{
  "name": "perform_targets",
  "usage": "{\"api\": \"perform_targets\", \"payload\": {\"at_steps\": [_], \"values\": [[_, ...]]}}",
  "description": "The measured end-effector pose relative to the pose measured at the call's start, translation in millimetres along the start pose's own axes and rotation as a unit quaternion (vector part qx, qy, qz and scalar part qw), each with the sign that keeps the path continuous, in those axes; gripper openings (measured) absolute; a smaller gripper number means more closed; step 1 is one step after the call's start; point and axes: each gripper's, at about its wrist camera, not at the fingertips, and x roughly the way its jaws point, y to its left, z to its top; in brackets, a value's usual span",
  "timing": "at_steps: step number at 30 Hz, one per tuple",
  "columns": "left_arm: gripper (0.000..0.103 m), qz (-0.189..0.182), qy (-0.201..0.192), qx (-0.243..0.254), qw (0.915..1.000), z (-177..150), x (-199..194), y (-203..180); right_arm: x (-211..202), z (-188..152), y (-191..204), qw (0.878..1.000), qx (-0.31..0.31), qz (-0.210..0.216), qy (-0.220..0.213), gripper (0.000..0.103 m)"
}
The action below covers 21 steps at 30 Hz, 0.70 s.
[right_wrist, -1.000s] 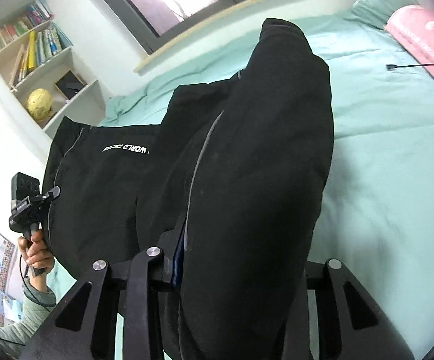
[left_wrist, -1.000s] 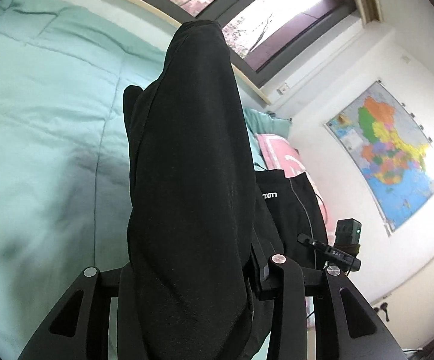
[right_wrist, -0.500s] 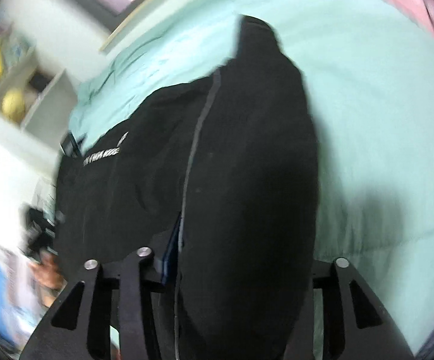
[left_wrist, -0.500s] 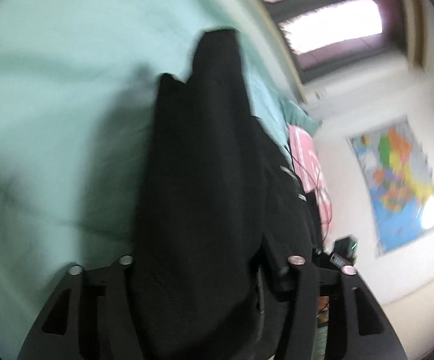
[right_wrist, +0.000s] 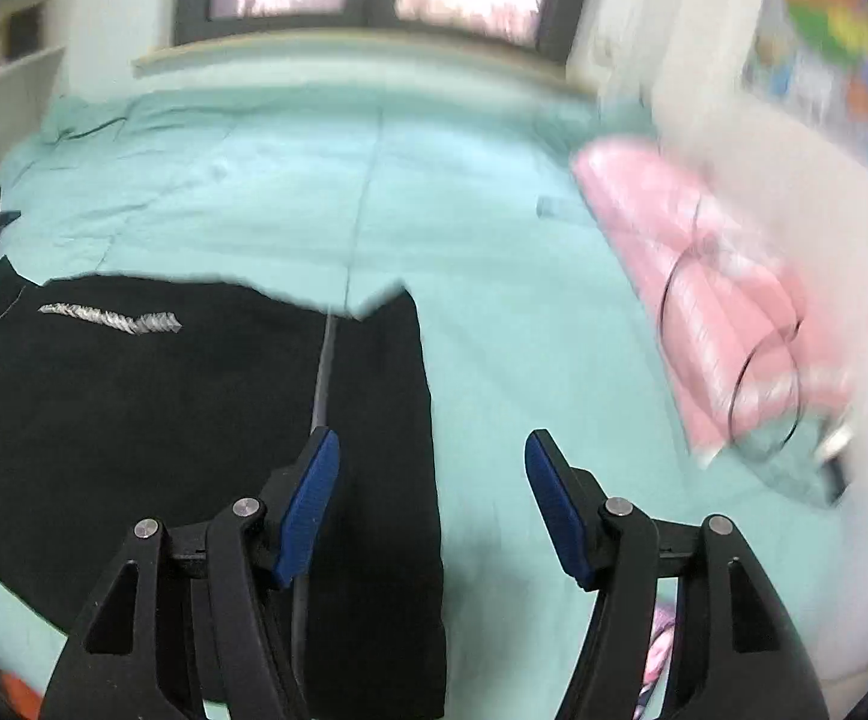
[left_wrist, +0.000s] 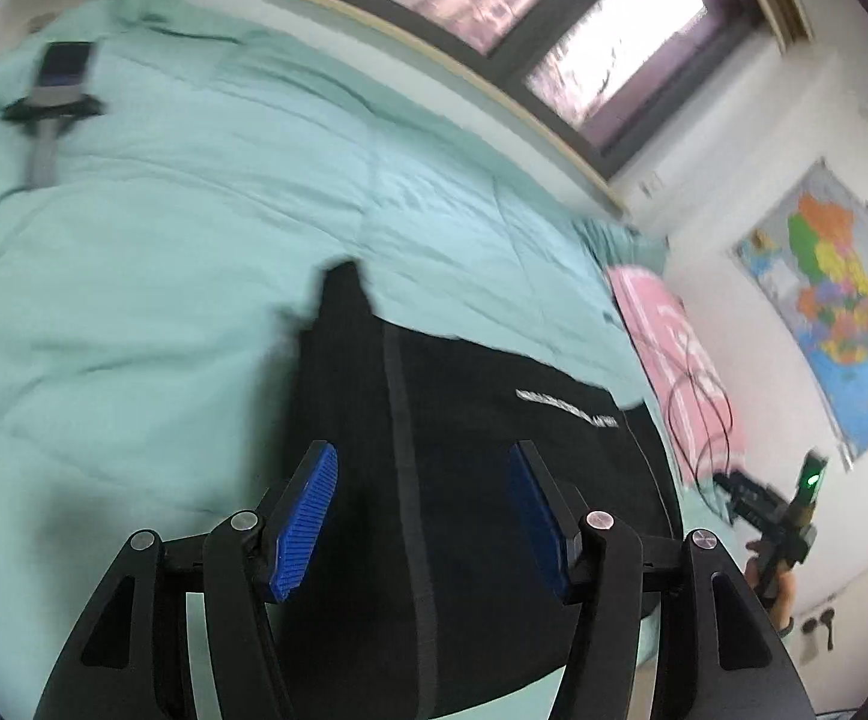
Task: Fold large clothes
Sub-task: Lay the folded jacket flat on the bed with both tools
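1. The black garment (left_wrist: 464,480) lies flat on the mint-green bedspread (left_wrist: 164,276), folded into a broad block. In the left wrist view its long axis runs from 6 o'clock up toward 12 o'clock, and a pointed corner sticks out at the far end near 11 o'clock.
2. A thin grey stripe (left_wrist: 404,450) runs along that same axis, from the near edge away toward the window (left_wrist: 530,36).
3. In the right wrist view the garment (right_wrist: 164,420) fills the 7 to 9 o'clock part of the picture, its far edge ragged, with the stripe between the main block and a narrower panel.
4. White lettering (left_wrist: 566,409) sits near the garment's far right edge; it is too blurred to read in both views.
5. The left gripper (left_wrist: 422,516) is spread wide over the cloth, blue pads (left_wrist: 305,531) bare, holding nothing.
6. The right gripper (right_wrist: 431,501) is likewise spread and empty, its left finger over the narrow panel, its right finger over bare bedspread.
7. A second ago both claws were pinched on the garment, which hung draped in front of each camera; now it has been released and rests on the bed.
8. A pink pillow (right_wrist: 704,312) with a dark cable (right_wrist: 764,372) lies at 3 o'clock, and a colourful wall map (left_wrist: 842,312) hangs at 2 o'clock in the left wrist view.
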Motion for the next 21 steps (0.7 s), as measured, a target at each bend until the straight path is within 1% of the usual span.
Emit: {"api": "perform_targets", "payload": {"at_steps": [1,2,3,4,5,6,7,8,9,11,12,14,15,16,17,18,19,20,21], "values": [[0.061,0.011,0.009,0.004,0.9999,-1,13,-7,-4,5,12,0.999,-0.004,0.036,-0.003,0.070],[0.061,0.032,0.020,0.013,0.9992,0,32,-16,-1,9,20,0.997,0.000,0.077,0.004,0.071],[0.061,0.056,0.029,0.022,0.9978,0,49,-23,11,9,32,0.990,0.014,0.136,0.029,0.071],[0.061,0.095,0.043,0.032,0.9941,-4,70,-19,24,11,47,0.984,0.023,0.167,0.056,0.071],[0.061,0.118,0.055,0.032,0.9910,-8,86,-18,47,7,60,0.976,0.030,0.192,0.095,0.071],[0.061,0.137,0.063,0.032,0.9880,-14,96,-7,68,-8,51,0.972,0.035,0.196,0.123,0.071],[0.061,0.157,0.069,0.038,0.9844,-13,114,-5,86,-14,58,0.968,0.040,0.197,0.153,0.073],[0.061,0.160,0.077,0.033,0.9836,-14,126,2,107,-23,66,0.961,0.046,0.204,0.182,0.073],[0.061,0.154,0.089,0.010,0.9839,-12,135,11,115,-28,69,0.961,0.050,0.204,0.182,0.073],[0.061,0.148,0.093,-0.017,0.9845,-8,133,22,122,-33,69,0.961,0.065,0.204,0.177,0.073],[0.061,0.151,0.091,-0.014,0.9843,-6,131,19,120,-33,65,0.961,0.072,0.203,0.174,0.073],[0.059,0.161,0.070,0.027,0.9840,-7,115,-4,102,-29,64,0.965,0.075,0.194,0.157,0.073],[0.059,0.157,0.062,0.047,0.9845,-10,105,-15,90,-24,66,0.969,0.071,0.189,0.145,0.072],[0.060,0.150,0.049,0.070,0.9851,-13,92,-32,81,-23,60,0.972,0.066,0.186,0.129,0.072],[0.060,0.149,0.032,0.096,0.9837,-18,77,-52,71,-21,55,0.975,0.062,0.183,0.111,0.072],[0.061,0.155,0.019,0.118,0.9808,-21,64,-67,56,-14,50,0.978,0.061,0.179,0.089,0.072],[0.061,0.165,0.002,0.147,0.9753,-25,50,-87,33,-14,43,0.980,0.064,0.179,0.064,0.072],[0.061,0.176,-0.020,0.180,0.9677,-29,34,-110,13,-10,37,0.980,0.067,0.182,0.041,0.072],[0.065,0.181,-0.037,0.201,0.9619,-32,19,-125,-1,-6,38,0.980,0.067,0.183,0.029,0.072]]}}
